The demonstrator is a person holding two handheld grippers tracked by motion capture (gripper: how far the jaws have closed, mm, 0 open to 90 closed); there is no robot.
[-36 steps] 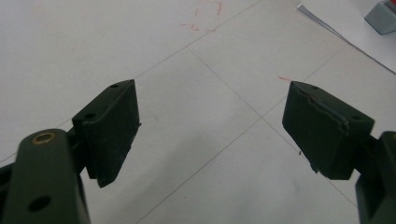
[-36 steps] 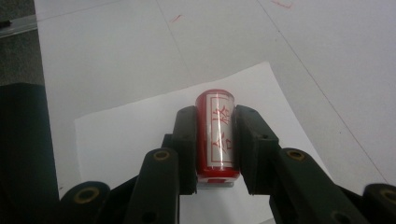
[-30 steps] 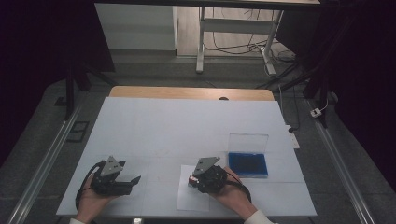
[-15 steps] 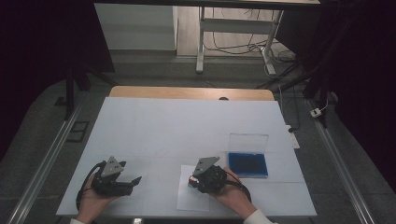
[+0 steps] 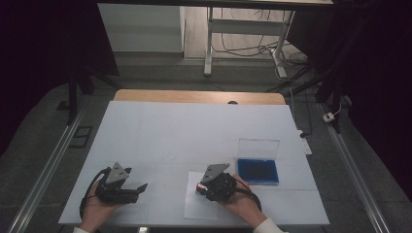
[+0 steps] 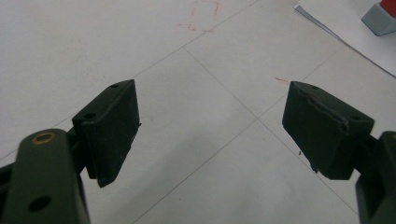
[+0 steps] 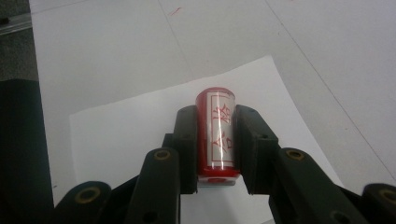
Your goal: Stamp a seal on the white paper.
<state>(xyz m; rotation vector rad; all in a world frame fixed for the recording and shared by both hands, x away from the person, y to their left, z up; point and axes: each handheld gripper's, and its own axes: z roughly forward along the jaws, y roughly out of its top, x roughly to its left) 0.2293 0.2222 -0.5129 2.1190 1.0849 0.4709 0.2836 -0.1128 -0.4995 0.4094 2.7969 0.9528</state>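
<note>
Right gripper view: red stamp clamped in right tool, held above paper sheet on tabletop. Left tool spread apart, nothing held. Risk: smudged print if sheet, left unpinned, is dragged; ink pad lies near.

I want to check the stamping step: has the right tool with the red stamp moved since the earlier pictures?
No. In the high view the right tool sits over the same spot of the white sheet, left of the blue ink pad, gripping the red stamp.
</note>
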